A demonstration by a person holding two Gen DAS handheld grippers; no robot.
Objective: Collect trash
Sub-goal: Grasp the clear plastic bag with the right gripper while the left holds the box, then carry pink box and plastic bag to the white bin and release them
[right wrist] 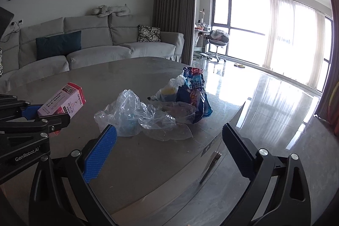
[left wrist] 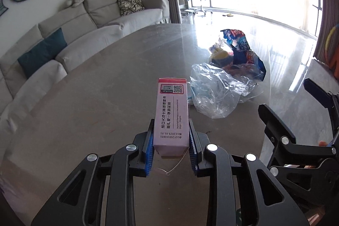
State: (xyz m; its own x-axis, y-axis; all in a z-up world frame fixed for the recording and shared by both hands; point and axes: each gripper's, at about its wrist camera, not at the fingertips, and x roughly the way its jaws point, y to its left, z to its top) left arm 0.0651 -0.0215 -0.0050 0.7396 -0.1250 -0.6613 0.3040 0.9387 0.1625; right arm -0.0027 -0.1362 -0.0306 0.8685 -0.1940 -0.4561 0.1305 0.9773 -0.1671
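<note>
The left gripper (left wrist: 171, 137) clamps a pink box (left wrist: 172, 118) above the table (left wrist: 95, 82); the right gripper (right wrist: 169, 147) gapes wide, empty, near the plastic bags (right wrist: 135, 113).

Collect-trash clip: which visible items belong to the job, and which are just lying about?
Job:
- pink carton, clamped in left tool
- clear plastic bag
- blue snack wrappers
- right tool, open

Lying about:
- sofa
- teal cushion
- office chair

The pink rectangular cardboard box (left wrist: 171, 118), centre of the left view, reads "LOT260102K01" and "CC2029.01.01". The black left claw (right wrist: 45, 120), lower left, reads "GenRobot.AI".
</note>
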